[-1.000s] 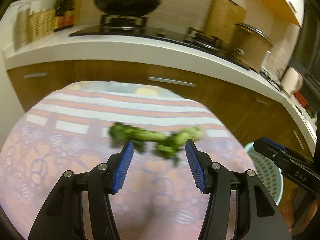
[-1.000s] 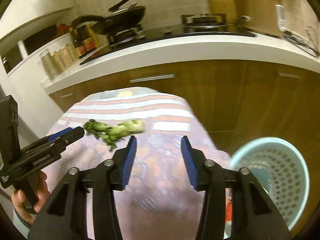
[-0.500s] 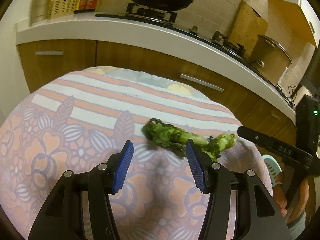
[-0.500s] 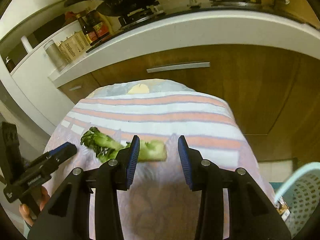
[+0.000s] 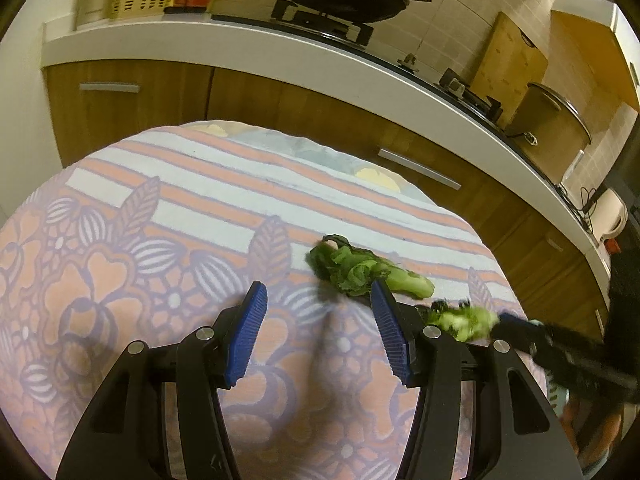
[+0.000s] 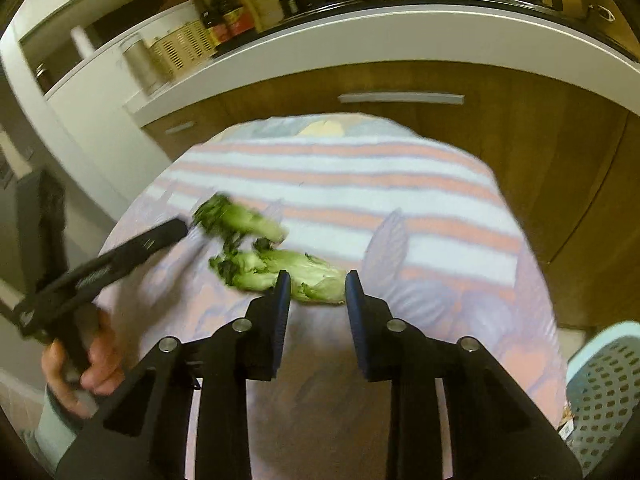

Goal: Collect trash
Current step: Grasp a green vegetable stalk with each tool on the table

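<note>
Two greens scraps on the worktop [image 5: 120, 264]: far scrap [image 5: 360, 272], near scrap [image 6: 288, 272]. Neither binned; basket [image 6: 604, 392] right. Left gripper [image 5: 320, 334] released; right gripper [image 6: 314, 304] released, straddling near scrap.

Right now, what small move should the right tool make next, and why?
Probably ease the right tool forward a little and close. Its jaws stand open, and the pale stalk end of the near greens lies on the cloth at its tips, ungripped. The far greens lie by the left tool; the basket stands to the right.
</note>
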`<state>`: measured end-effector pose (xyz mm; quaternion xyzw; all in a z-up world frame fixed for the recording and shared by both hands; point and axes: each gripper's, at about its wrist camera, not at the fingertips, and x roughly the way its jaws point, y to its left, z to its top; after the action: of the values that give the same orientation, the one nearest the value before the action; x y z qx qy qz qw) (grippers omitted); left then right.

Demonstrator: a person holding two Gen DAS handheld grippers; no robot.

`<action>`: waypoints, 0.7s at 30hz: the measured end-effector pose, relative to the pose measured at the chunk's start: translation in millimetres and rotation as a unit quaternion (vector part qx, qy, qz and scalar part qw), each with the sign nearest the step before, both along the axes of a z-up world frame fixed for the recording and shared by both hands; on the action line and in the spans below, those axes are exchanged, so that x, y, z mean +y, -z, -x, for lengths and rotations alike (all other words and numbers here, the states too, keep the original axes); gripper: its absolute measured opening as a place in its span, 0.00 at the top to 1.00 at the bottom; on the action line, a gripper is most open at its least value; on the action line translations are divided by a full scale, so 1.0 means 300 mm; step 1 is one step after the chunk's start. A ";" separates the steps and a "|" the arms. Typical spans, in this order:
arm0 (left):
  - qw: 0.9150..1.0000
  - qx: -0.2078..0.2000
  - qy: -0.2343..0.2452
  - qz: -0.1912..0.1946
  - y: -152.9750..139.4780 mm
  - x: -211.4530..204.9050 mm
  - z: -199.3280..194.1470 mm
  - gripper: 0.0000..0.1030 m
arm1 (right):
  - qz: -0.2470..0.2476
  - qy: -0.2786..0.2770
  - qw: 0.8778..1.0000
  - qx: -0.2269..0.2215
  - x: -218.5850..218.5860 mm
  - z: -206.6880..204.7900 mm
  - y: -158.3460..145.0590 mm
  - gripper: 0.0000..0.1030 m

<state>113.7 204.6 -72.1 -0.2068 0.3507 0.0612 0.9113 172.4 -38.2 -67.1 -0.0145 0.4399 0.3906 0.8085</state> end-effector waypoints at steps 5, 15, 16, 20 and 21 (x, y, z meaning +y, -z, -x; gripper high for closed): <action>1.000 -0.003 0.001 0.003 -0.003 0.001 0.008 0.49 | 0.010 -0.049 0.998 -0.030 0.019 0.107 -0.045 0.76; 1.000 -0.001 0.001 0.005 -0.010 -0.002 0.016 0.49 | 0.043 -0.096 0.992 -0.073 0.077 0.068 -0.016 0.36; 1.000 -0.001 0.001 0.005 -0.014 -0.003 0.018 0.49 | 0.035 -0.110 0.991 -0.067 0.085 0.079 -0.011 0.36; 1.000 -0.002 -0.004 0.008 -0.026 -0.004 0.020 0.49 | 0.047 -0.161 0.982 -0.084 0.131 0.166 0.017 0.36; 1.000 -0.001 -0.005 0.011 -0.029 -0.005 0.021 0.49 | 0.059 -0.167 0.980 -0.091 0.148 0.183 0.030 0.36</action>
<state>107.4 203.1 -63.4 -0.2182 0.3492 0.0615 0.9092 117.4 6.2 -76.1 -0.1711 0.3779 0.4906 0.7663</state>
